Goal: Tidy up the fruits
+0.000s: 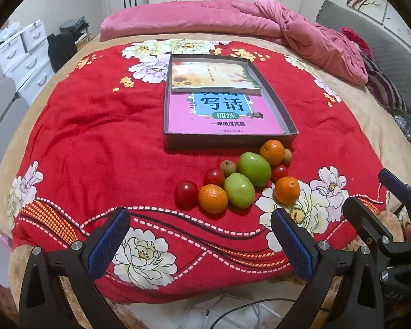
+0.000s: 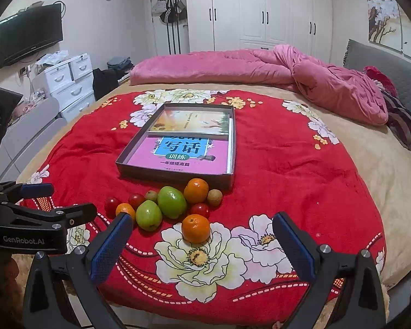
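A cluster of fruit lies on the red flowered blanket in front of a shallow grey box: two green fruits, three oranges, several small red fruits and two small brown ones. The box holds two books. My left gripper hovers open near the bed's front edge, short of the fruit, nothing between its fingers. My right gripper is open too, just behind the nearest orange. Each gripper shows at the other view's edge.
A rumpled pink quilt lies across the far side of the bed. A grey headboard stands on the right. White drawers and a wall television are at the left, white wardrobes behind.
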